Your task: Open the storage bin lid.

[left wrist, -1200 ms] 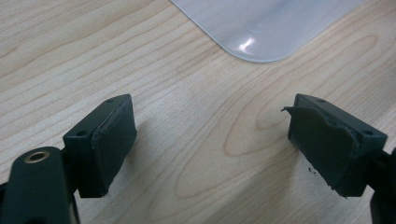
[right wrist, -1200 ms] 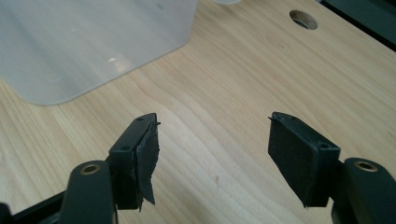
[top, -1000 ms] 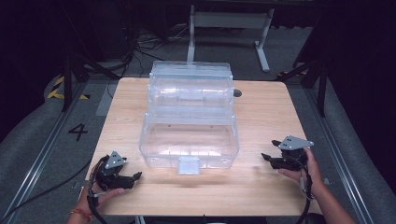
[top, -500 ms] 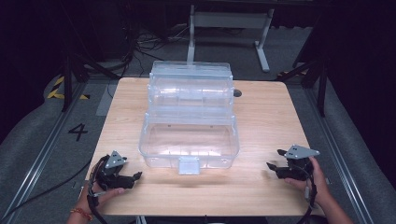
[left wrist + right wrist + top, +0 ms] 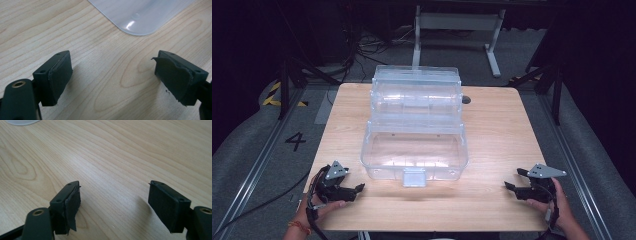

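Box: we saw a clear plastic box (image 5: 414, 150) sitting mid-desk, lid tipped back behind it, latch tab (image 5: 414, 177) facing us. Looked like nothing was in the front tub, though see-through walls made it hard to be sure.
Lid: it stood up at the far side with ribbed dividers showing through; we couldn't tell if anything sat in them.
Desk: light wood desk (image 5: 497, 130), bare around the box.
Left gripper: the left gripper (image 5: 357, 189) rested near the front left corner of the desk, jaws spread wide with nothing between them. In the left gripper view (image 5: 112, 75) a rounded corner of the box (image 5: 140, 15) showed just ahead of the jaws, not touching.
Right gripper: the right gripper (image 5: 510, 181) was at the front right, well apart from the box, jaws gaping with only wood grain between them in the right gripper view (image 5: 115, 200).
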Demonstrator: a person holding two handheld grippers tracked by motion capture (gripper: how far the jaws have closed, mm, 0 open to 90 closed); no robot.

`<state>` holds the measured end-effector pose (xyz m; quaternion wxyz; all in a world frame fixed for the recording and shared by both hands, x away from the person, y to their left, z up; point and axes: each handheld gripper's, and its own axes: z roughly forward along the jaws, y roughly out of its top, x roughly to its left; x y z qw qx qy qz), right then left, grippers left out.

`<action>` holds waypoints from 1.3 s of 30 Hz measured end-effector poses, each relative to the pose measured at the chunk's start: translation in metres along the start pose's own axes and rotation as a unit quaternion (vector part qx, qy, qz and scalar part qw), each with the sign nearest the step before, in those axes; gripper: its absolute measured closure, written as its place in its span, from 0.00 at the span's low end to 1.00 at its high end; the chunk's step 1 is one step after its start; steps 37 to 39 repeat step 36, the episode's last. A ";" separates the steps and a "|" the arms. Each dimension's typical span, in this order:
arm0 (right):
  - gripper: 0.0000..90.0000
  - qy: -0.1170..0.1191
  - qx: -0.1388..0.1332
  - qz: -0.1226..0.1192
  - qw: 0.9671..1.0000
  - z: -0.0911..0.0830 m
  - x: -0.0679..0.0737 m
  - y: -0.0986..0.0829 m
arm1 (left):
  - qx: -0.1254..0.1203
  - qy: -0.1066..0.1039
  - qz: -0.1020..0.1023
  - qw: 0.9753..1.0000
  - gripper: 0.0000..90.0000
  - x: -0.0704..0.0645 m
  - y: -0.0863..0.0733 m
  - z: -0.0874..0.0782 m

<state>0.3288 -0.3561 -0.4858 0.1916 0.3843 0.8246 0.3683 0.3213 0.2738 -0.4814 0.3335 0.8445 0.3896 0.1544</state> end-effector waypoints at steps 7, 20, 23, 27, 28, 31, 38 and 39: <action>0.27 0.008 0.006 0.020 1.000 0.001 -0.003 0.000 | 0.004 0.003 -0.003 1.000 0.17 -0.001 0.000 -0.001; 0.26 0.009 0.006 0.018 1.000 0.002 -0.003 0.001 | 0.004 0.000 -0.010 1.000 0.17 -0.001 0.000 -0.001; 0.26 0.011 0.007 0.018 1.000 0.002 -0.003 0.001 | 0.004 0.000 -0.010 1.000 0.17 -0.001 0.000 0.000; 0.26 0.011 0.007 0.017 1.000 0.003 -0.004 0.001 | 0.005 0.000 -0.010 1.000 0.17 -0.001 0.000 -0.001; 0.26 0.011 0.006 0.016 1.000 0.003 -0.004 0.002 | 0.004 0.002 -0.010 1.000 0.17 -0.002 -0.001 -0.001; 0.26 0.011 0.006 0.016 1.000 0.003 -0.004 0.002 | 0.006 0.002 -0.010 1.000 0.17 -0.002 0.000 -0.001; 0.26 0.011 0.006 0.015 1.000 0.003 -0.004 0.002 | 0.006 0.003 -0.011 1.000 0.17 -0.002 -0.001 -0.001; 0.26 0.011 0.006 0.015 1.000 0.003 -0.004 0.002 | 0.006 0.003 -0.011 1.000 0.17 -0.002 -0.001 -0.001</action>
